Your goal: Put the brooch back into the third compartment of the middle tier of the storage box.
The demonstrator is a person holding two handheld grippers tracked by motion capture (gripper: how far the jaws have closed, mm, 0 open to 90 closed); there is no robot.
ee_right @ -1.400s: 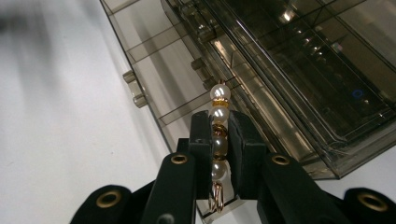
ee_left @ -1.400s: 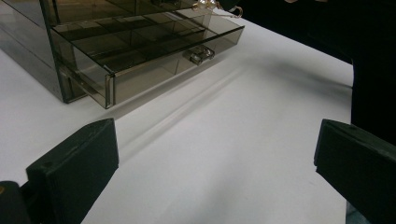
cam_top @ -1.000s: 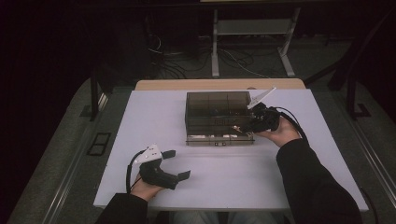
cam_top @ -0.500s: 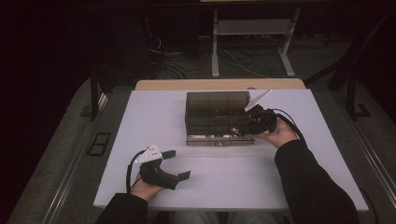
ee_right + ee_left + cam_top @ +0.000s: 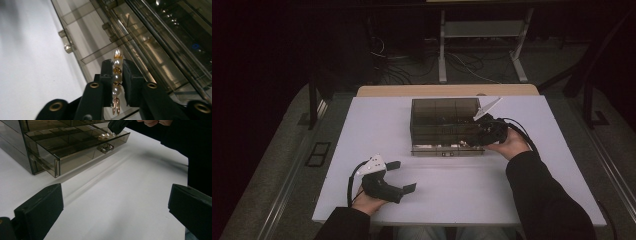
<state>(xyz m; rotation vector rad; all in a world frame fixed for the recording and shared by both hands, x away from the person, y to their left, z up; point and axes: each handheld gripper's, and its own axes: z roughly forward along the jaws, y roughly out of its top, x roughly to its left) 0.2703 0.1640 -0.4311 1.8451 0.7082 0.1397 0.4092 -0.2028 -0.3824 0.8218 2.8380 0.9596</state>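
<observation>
In the right gripper view, the right gripper (image 5: 117, 75) has its jaws pinched on a pearl-and-gold bead strand (image 5: 116, 72). The strand stands lengthwise between the pads at lower centre of the frame, its top pearl poking above them and small gold rings hanging below. Behind it, filling the centre and upper right, lies the smoked clear plastic drawer organizer (image 5: 150, 47), its bottom drawer (image 5: 82, 40) pulled out, with a small clear knob at the left.

In the high view the right gripper (image 5: 479, 136) sits at centre right of the frame, over the right end of the open drawer (image 5: 447, 148), held by the person's right hand (image 5: 511, 145).

The left gripper (image 5: 404, 176) rests at the lower left of the white table (image 5: 532, 200), its jaws spread wide with nothing between them, well apart from the organizer (image 5: 444, 120).
</observation>
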